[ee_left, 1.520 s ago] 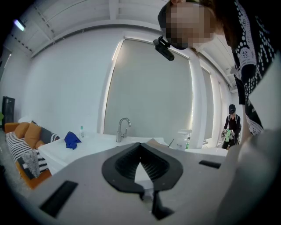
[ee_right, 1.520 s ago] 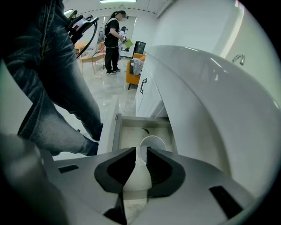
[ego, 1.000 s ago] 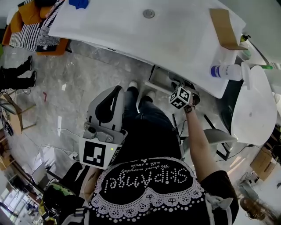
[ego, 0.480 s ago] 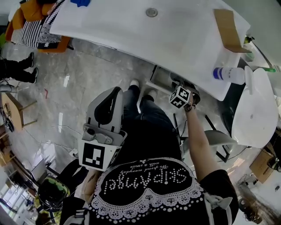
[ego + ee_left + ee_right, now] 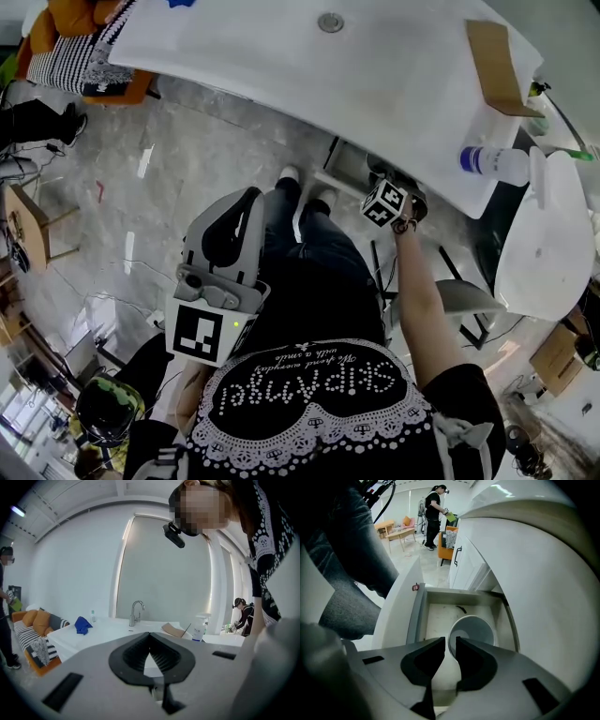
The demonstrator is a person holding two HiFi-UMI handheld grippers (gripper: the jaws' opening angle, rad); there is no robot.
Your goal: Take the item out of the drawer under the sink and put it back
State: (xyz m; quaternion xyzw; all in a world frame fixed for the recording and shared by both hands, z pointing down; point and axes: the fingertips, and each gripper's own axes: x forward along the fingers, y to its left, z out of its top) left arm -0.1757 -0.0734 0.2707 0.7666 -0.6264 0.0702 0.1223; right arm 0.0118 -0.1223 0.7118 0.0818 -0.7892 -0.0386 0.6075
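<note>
Right hand-held gripper (image 5: 449, 644), clamped on the cup's (image 5: 472, 629) near rim, should set it upright in the drawer's (image 5: 418, 613) middle, opening only once it rests.

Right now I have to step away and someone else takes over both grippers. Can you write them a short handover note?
Left gripper: shut, empty.
Right gripper: pointing down into the open drawer, jaws closed on the rim of the white cup.
Done: drawer open, cup gripped.
Cannot tell: whether the cup rests on the drawer floor, or is on its way out or back in.
Left: end with the cup set in the drawer, then release it.
</note>
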